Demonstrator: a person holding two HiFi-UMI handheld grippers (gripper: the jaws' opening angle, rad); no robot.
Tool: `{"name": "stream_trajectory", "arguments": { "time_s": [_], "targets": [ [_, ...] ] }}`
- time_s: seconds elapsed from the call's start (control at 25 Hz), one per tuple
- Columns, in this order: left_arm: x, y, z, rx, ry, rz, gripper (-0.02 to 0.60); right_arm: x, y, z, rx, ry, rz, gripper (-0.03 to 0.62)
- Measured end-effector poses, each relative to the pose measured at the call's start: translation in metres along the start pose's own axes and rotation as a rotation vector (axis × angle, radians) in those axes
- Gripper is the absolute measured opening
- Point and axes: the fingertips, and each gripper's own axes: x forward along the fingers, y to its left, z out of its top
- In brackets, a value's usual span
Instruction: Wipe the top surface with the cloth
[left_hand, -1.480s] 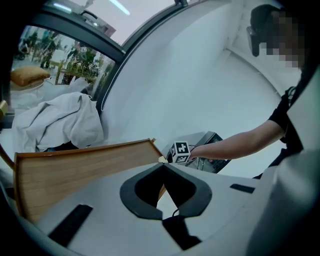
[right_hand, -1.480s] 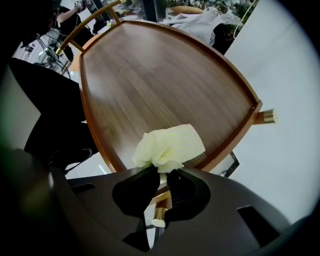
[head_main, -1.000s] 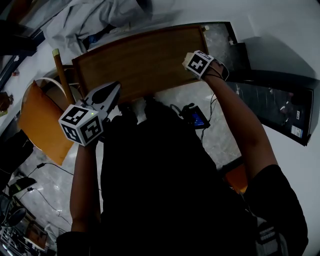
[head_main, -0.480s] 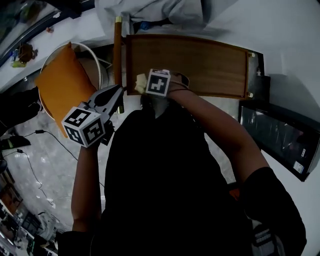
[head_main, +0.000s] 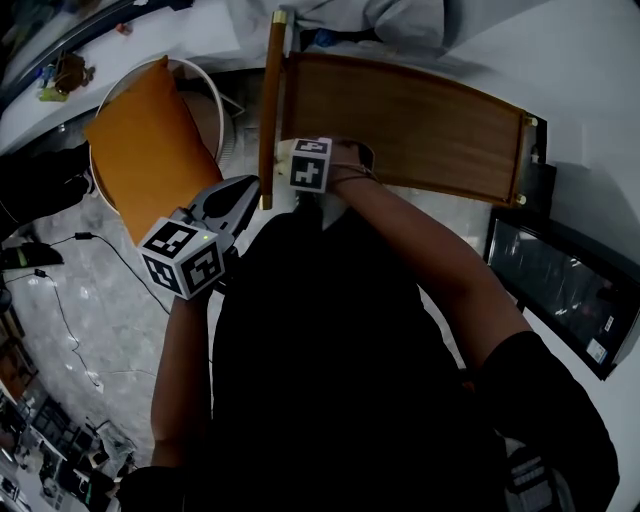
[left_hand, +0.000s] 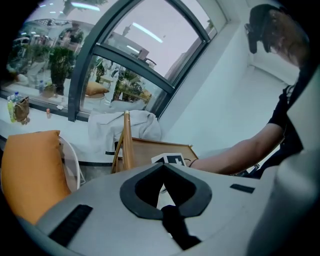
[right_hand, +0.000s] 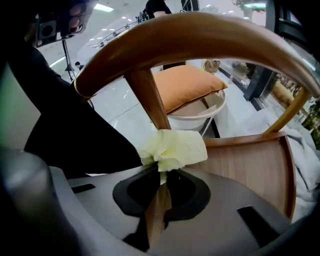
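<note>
A brown wooden top surface lies ahead of me in the head view, with a wooden post along its left edge. My right gripper sits at the surface's near left corner, shut on a pale yellow cloth. In the right gripper view the cloth bunches at the gripper, against a wooden spindle under a curved rail. My left gripper hangs off the surface to the left, near my body. Its jaws are shut with nothing in them.
An orange cushion rests in a white round chair left of the post. A pale garment lies beyond the surface. A dark framed panel stands at the right. Cables trail over the marble floor.
My right gripper has swept with the cloth from the surface's right end to its near left corner, then held there. The left gripper has barely moved.
</note>
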Motion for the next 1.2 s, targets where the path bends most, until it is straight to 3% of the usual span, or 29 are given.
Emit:
{"name": "stream_trajectory", "arguments": {
  "time_s": [0.32,0.56,1.2],
  "targets": [
    [0.014,-0.014,0.002,0.015,0.007,-0.027,0.009,-0.003,0.004,-0.021,-0.06,-0.018,0.062,0.048],
    [0.047,-0.04,0.012,0.041,0.032,-0.082,0.009,-0.022,0.009,-0.084,0.035,-0.036,0.083,0.048],
    [0.165,-0.135,0.029,0.138,0.119,-0.256,0.009,-0.083,0.019,-0.273,0.184,0.064,0.025,0.048]
  ]
}}
